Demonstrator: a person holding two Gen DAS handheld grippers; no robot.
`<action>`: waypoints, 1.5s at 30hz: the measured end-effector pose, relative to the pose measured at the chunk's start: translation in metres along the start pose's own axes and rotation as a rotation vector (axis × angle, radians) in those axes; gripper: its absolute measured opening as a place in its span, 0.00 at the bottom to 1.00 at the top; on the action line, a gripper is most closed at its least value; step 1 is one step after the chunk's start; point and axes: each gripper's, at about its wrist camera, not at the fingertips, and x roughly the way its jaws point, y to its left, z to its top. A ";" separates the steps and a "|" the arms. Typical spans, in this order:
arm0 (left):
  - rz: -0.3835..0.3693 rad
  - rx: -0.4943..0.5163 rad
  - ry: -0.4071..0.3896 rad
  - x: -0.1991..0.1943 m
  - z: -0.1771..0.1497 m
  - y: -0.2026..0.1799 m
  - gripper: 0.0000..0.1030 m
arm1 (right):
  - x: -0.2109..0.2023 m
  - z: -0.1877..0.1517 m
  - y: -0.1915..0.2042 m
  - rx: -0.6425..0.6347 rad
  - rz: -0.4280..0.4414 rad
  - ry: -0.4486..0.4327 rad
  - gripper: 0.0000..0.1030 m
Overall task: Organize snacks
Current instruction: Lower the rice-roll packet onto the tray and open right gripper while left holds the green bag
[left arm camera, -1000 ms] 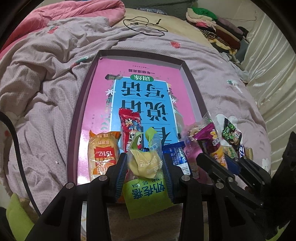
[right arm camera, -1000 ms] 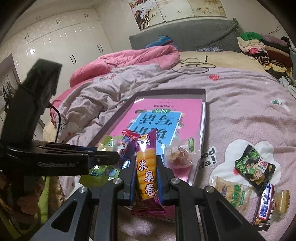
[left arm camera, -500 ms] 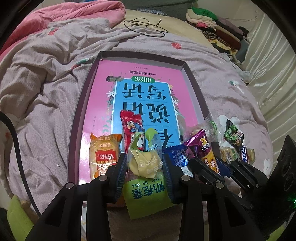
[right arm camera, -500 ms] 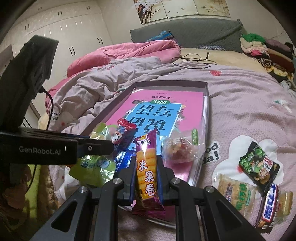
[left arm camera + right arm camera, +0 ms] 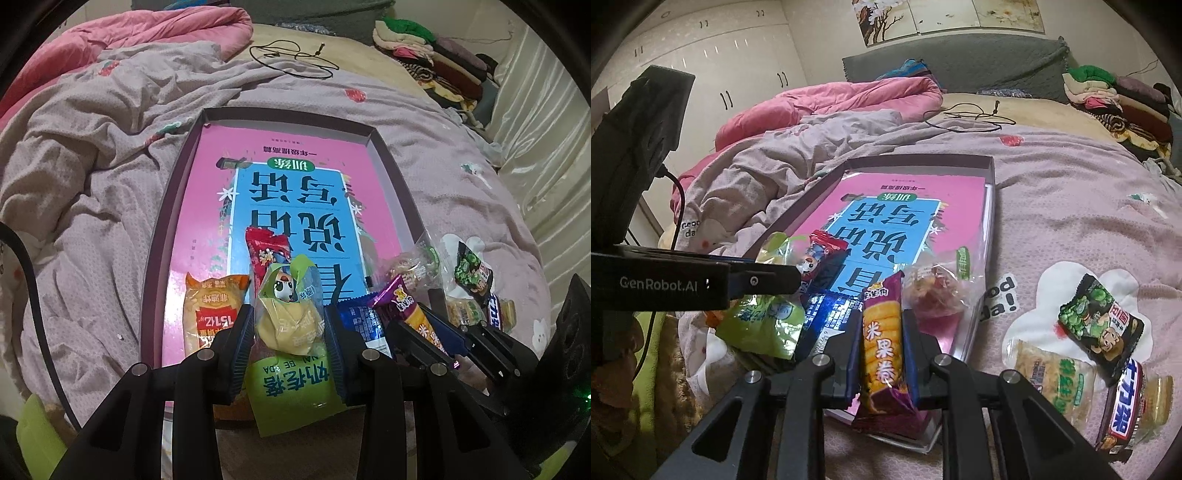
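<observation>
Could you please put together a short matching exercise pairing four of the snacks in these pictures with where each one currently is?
Things:
1. green-labelled snack bag
2. purple rice roll packet
3. orange packet
4. green pea packet

Places:
A. lying on the bedspread, right of the tray
B. clamped in the right gripper
C. lying in the tray, by its left wall
D. clamped in the left gripper

Pairs: 1-D, 2-B, 3-C, 4-A
</observation>
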 end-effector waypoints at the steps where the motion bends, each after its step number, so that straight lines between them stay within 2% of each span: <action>1: 0.002 0.001 -0.004 0.000 0.000 0.000 0.38 | -0.001 0.000 0.000 -0.001 0.001 0.000 0.22; 13: 0.014 0.004 -0.016 0.001 0.001 -0.001 0.38 | -0.013 -0.008 0.000 -0.001 0.009 -0.006 0.29; 26: 0.015 0.006 -0.019 0.002 0.001 -0.002 0.39 | -0.030 -0.014 0.002 -0.033 -0.011 -0.023 0.30; 32: 0.018 0.015 -0.020 0.001 0.001 -0.004 0.39 | -0.039 -0.018 0.007 -0.050 0.023 -0.017 0.30; 45: 0.009 0.029 -0.022 -0.005 0.001 -0.008 0.41 | -0.028 -0.023 0.016 -0.095 0.019 0.013 0.30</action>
